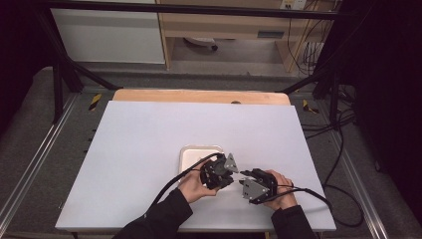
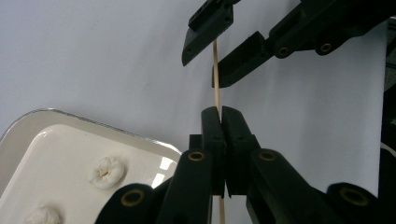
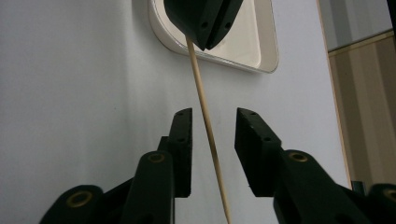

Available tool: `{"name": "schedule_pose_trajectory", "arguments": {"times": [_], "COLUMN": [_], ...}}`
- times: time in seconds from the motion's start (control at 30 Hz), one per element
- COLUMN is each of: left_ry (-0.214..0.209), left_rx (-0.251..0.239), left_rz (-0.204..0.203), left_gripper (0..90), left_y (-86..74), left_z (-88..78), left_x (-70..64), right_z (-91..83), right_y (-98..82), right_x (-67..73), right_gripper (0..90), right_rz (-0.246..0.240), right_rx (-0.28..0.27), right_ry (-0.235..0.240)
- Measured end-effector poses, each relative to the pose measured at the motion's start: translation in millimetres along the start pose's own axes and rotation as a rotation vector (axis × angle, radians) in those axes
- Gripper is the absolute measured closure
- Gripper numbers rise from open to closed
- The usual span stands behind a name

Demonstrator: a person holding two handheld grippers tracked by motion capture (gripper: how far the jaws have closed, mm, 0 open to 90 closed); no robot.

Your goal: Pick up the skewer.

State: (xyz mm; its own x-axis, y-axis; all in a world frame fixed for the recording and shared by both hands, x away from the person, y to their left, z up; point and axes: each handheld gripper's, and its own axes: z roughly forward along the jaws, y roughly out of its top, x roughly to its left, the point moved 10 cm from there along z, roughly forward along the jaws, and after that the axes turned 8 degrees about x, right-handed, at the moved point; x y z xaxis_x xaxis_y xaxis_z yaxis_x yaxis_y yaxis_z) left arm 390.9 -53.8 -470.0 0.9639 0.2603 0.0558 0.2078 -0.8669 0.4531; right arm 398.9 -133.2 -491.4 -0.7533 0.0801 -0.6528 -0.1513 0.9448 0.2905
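Note:
A thin wooden skewer is clamped between the pads of my left gripper, which is shut on it. In the right gripper view the skewer runs from the left gripper down between the jaws of my right gripper. Those jaws stand apart on either side of the stick, with a gap to each pad. In the high view the left gripper and right gripper meet tip to tip near the table's front, just right of a white tray.
The tray's rim lies to the left of the left gripper, with white puffy pieces inside. A white sheet covers the table, with a wooden edge at the back. Cables trail off the right side.

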Motion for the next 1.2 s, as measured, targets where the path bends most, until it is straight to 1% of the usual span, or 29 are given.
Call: {"name": "schedule_pose_trajectory", "arguments": {"times": [0.13, 0.17, 0.23, 0.27, 0.3, 0.53, 0.6, 0.67, 0.73, 0.83, 0.93, 0.97, 1.03, 1.07, 1.1, 1.2], "left_ry": [-0.002, -0.003, -0.005, -0.007, -0.008, -0.013, -0.014, -0.014, -0.018, -0.02, -0.023, -0.02, -0.015, -0.011, -0.01, -0.022], "left_rx": [0.004, 0.005, 0.005, 0.005, 0.004, 0.006, 0.006, 0.004, 0.0, -0.001, 0.014, 0.027, 0.058, 0.073, 0.083, 0.107], "left_rz": [0.003, 0.004, 0.007, 0.006, 0.006, 0.009, 0.008, 0.01, 0.007, 0.003, 0.001, -0.002, 0.002, -0.004, -0.011, -0.01], "left_gripper": [88.7, 88.7, 88.7, 88.7, 88.7, 88.7, 88.7, 88.7, 88.6, 88.2, 86.8, 84.7, 79.8, 78.2, 77.7, 77.7], "left_y": [-0.7, -0.8, -0.9, -0.9, -0.8, -1.4, -1.4, -1.4, -1.1, -1.0, -2.3, -3.8, -7.5, -9.2, -10.3, -12.2], "left_z": [0.3, 0.3, 0.1, 0.0, 0.0, 0.4, 0.2, -0.1, -0.1, -0.2, -0.5, -0.4, -0.3, -0.2, 0.2, 0.9], "left_x": [-0.4, -0.5, -0.7, -0.7, -0.7, -1.3, -1.0, -0.8, -0.9, -0.7, 0.1, 0.9, 3.0, 4.4, 5.3, 5.4], "right_z": [0.1, 0.7, 0.1, 0.1, -0.5, -1.2, -1.4, -1.6, -1.5, -2.1, -2.2, -2.0, -2.2, -2.3, -2.3, -2.5], "right_y": [-1.7, -2.4, -2.6, -2.6, -3.9, -5.2, -5.2, -5.2, -5.5, -5.4, -5.3, -5.2, -5.7, -5.5, -5.2, -4.3], "right_x": [2.5, 2.0, 4.4, 4.4, 3.9, 4.4, 4.1, 4.2, 5.6, 6.0, 5.2, 6.1, 5.6, 4.2, 3.5, 2.5], "right_gripper": [76.1, 77.5, 80.9, 80.9, 82.4, 86.4, 87.3, 87.7, 88.9, 89.2, 89.3, 89.4, 89.4, 89.3, 89.4, 89.3], "right_rz": [-0.025, -0.041, -0.047, -0.047, -0.06, -0.087, -0.109, -0.109, -0.123, -0.126, -0.148, -0.144, -0.154, -0.164, -0.162, -0.178], "right_rx": [0.009, 0.011, 0.013, 0.013, 0.02, 0.027, 0.027, 0.028, 0.033, 0.04, 0.053, 0.059, 0.072, 0.075, 0.077, 0.09], "right_ry": [0.017, 0.014, 0.024, 0.024, 0.019, 0.018, 0.013, 0.009, 0.017, 0.01, 0.01, 0.014, 0.013, 0.006, 0.002, 0.002]}}
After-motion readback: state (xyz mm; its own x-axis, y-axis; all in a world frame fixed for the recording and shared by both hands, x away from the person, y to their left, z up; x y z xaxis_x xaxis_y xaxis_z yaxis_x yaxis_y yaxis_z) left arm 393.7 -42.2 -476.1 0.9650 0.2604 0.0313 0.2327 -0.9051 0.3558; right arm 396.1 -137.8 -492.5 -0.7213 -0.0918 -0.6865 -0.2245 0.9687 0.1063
